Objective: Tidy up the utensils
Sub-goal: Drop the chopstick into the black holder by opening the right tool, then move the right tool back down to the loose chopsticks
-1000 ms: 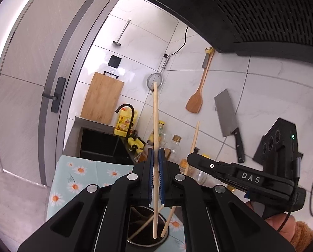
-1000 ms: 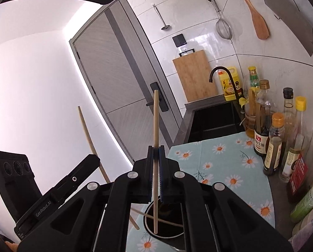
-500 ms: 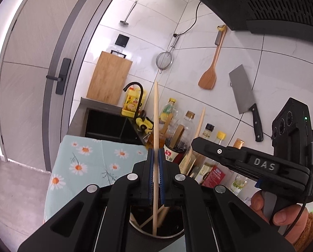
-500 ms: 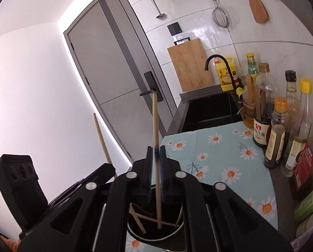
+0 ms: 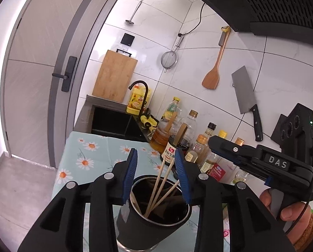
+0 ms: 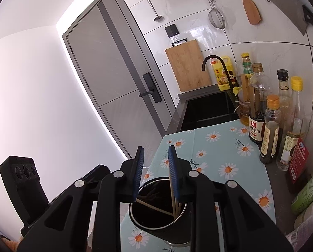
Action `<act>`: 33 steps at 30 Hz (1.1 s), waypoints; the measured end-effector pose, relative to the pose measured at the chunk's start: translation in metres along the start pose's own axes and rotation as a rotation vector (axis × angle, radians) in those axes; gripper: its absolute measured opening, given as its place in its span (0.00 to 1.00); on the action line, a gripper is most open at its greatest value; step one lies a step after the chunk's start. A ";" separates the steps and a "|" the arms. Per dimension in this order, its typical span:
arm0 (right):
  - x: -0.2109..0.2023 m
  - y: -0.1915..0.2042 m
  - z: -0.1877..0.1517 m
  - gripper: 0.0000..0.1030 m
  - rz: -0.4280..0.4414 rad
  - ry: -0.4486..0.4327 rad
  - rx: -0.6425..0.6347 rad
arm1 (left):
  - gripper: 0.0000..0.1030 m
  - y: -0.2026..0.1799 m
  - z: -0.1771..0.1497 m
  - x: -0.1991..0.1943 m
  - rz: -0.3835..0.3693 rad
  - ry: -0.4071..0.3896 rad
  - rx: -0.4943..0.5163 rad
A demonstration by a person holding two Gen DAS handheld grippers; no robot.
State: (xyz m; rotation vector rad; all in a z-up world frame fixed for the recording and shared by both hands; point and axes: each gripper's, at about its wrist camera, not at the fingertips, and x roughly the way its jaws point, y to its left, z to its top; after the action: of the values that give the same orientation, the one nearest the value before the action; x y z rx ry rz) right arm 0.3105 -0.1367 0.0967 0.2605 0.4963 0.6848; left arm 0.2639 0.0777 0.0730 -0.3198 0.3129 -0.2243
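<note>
A black-sleeved metal utensil cup [image 5: 154, 226] stands on the daisy-print cloth [image 5: 87, 157] and holds several wooden chopsticks [image 5: 156, 189]. My left gripper [image 5: 156, 175] is open just above the cup's rim, with the chopsticks leaning between its blue pads. In the right wrist view the same cup [image 6: 156, 220] sits below my right gripper [image 6: 155, 171], which is open and empty. The chopsticks [image 6: 174, 199] lean against the cup's right wall, one lying across. The right gripper's body [image 5: 261, 163] shows at right in the left view.
Sauce and oil bottles [image 6: 272, 126] line the counter's right side against the tiled wall. A black sink [image 6: 206, 111] with a black tap lies beyond the cloth. A cutting board [image 5: 114, 75], strainer, wooden spatula [image 5: 214, 71] and cleaver [image 5: 245, 94] hang on the wall.
Both grippers lowered their chopsticks into the cup and opened. The chopsticks now rest in the cup, free of the pads.
</note>
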 end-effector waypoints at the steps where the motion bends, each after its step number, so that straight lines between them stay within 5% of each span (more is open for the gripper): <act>1: -0.003 0.001 0.000 0.27 -0.001 -0.001 0.000 | 0.35 -0.001 0.001 -0.004 -0.001 -0.003 -0.001; 6: -0.024 0.007 -0.002 0.32 -0.009 0.002 -0.017 | 0.36 -0.007 0.006 -0.023 0.005 -0.009 0.008; 10: -0.045 0.012 -0.002 0.53 -0.007 -0.002 -0.007 | 0.55 -0.016 0.011 -0.040 0.025 -0.009 0.024; 22: -0.104 0.028 -0.014 0.93 -0.039 0.060 -0.032 | 0.72 -0.034 0.003 -0.082 0.029 0.133 0.083; 33: -0.108 0.008 -0.055 0.95 -0.112 0.208 0.011 | 0.85 -0.032 -0.032 -0.090 0.059 0.259 0.082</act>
State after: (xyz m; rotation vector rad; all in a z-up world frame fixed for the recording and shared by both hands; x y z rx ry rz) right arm 0.2065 -0.1981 0.0908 0.1707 0.7080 0.6024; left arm 0.1648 0.0629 0.0788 -0.1995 0.5670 -0.2203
